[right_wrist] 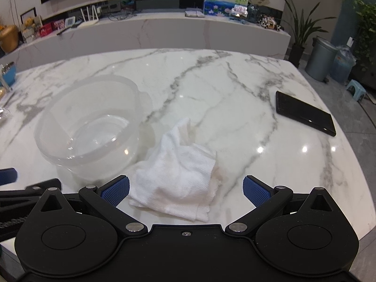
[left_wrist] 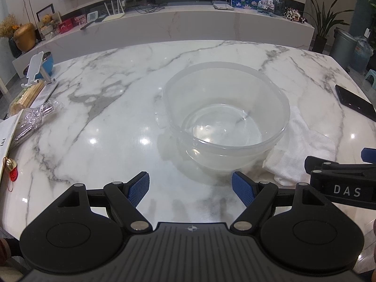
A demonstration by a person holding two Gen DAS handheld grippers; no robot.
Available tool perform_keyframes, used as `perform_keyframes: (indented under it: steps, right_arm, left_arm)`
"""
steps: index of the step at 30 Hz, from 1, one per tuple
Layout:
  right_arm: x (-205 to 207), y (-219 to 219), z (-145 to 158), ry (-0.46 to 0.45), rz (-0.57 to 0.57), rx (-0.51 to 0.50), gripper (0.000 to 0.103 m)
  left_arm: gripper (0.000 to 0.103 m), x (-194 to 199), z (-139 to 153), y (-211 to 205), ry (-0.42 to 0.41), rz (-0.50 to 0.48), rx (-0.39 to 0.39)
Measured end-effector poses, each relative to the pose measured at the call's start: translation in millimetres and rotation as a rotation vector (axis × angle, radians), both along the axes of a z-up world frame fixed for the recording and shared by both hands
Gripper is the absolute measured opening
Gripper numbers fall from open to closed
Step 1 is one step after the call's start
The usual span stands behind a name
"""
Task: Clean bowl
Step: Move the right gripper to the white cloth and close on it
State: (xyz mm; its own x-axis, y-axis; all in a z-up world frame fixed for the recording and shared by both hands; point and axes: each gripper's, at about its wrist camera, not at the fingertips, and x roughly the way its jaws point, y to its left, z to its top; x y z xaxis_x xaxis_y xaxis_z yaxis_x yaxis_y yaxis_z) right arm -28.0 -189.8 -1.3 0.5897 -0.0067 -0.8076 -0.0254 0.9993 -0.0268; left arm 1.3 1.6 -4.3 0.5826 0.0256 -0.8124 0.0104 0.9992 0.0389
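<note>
On the marble table (left_wrist: pixel 98 122), the crumpled white cloth (right_wrist: pixel 178 176) is lying partly hidden behind the clear plastic bowl (left_wrist: pixel 225 119); the left gripper (left_wrist: pixel 190 189) and right gripper (right_wrist: pixel 186 190) are both gaping wide, holding nothing.

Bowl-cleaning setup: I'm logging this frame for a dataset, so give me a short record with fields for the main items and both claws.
surface: white grey-veined marble table
bowl: clear plastic round bowl, upright, looks empty
cloth: crumpled white cloth, on the table, right of the bowl and against it
phone: flat black phone, far right on the table
left claw: open, empty, facing the bowl
right claw: open, empty, near edge of cloth between its blue pads
progress: cloth not yet picked up
</note>
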Motion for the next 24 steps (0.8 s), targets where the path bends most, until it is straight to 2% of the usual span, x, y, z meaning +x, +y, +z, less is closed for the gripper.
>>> perform_keyframes:
  steps: [6,8,14,15,17,24]
  right_arm:
    - [7,0,-12,0.031,0.021,0.024,0.102]
    - [13,-1,-15,0.051,0.023,0.072,0.102]
    - [23,9,-18,0.041,0.045,0.015,0.102]
    - [24,10,-18,0.04,0.048,0.018,0.1]
    - [25,9,-18,0.046,0.049,0.034,0.086]
    - [29,10,-31,0.08,0.06,0.052,0.084]
  left_arm:
    - [0.077,1,-1,1,0.007,-0.001,-0.002]
    - [0.077,1,-2,1,0.008,0.001,-0.002]
    - [0.077,5,-6,4,0.023,0.016,0.0]
    - [0.077,5,-7,4,0.024,0.017,0.0]
    - [0.077,6,-9,4,0.028,0.019,0.001]
    - [0.077,9,-15,1,0.047,0.017,0.011]
